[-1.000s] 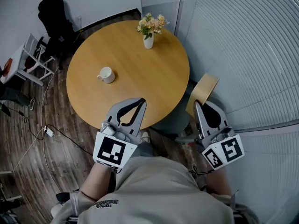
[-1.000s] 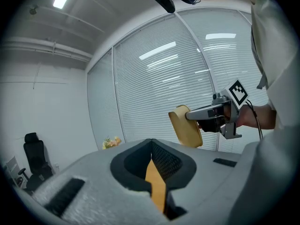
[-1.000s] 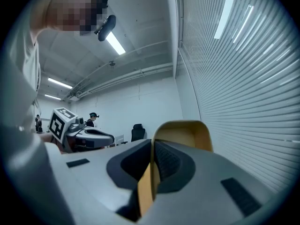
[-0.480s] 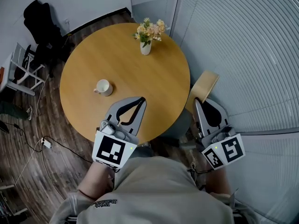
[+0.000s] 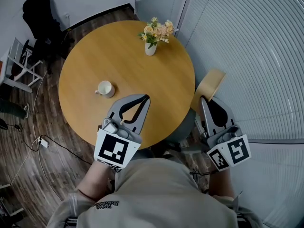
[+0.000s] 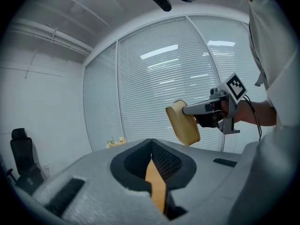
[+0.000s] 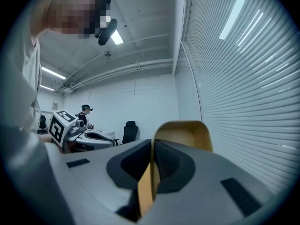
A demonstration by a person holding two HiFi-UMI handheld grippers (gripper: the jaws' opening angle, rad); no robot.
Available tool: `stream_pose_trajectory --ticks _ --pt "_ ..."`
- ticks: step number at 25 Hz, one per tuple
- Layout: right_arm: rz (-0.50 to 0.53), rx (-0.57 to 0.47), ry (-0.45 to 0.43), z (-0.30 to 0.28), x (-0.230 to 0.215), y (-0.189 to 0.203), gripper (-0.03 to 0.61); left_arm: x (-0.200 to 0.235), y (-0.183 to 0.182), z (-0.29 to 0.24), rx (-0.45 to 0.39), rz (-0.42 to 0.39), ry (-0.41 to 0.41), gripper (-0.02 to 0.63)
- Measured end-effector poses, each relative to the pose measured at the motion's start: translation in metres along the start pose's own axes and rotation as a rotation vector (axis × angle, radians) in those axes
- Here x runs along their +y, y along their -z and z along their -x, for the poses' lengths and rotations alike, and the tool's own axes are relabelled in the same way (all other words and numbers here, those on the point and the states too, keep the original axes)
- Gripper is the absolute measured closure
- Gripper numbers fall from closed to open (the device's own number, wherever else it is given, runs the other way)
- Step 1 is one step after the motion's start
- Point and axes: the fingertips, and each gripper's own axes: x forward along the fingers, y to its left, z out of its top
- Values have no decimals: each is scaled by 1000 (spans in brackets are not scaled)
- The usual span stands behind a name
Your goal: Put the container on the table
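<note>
The right hand-held gripper (image 5: 204,100) is closed on the container (image 5: 210,84), a tan, open-topped vessel with rounded corners. In the right gripper view the two jaws clamp one thin wall of the container (image 7: 187,134), with one jaw inside the rim and one outside. The container is held in the air to the right of the desk (image 5: 137,65), off its edge and touching no part of it, between the desk rim and the blinds (image 5: 247,56) on the right. The left hand-held gripper (image 5: 144,99) hovers above the near part of the desk. Its jaws are brought together at the tips and hold nothing – the left gripper view shows only the desk surface through the slot behind the tips. That view also shows the right hand-held gripper (image 6: 206,109) carrying the container (image 6: 183,124) tilted, with the blinds behind it. On the desk, a white mug (image 5: 105,88) stands left of centre with its handle pointing left. A white vase (image 5: 151,48) of flowers stands at the far side, well apart from the mug. A black office chair (image 5: 40,13) stands on the floor at far left.
</note>
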Motion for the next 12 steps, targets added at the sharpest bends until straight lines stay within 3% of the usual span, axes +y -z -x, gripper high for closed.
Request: stream_pose_trajectory --ticks 5,12 --pt "-16 -18 -23 2 -23 5 543 -8 -4 -19 4 -4 -26 592" --pt "-28 -37 -47 17 -28 1 543 -20 -19 -5 -11 10 -82 592"
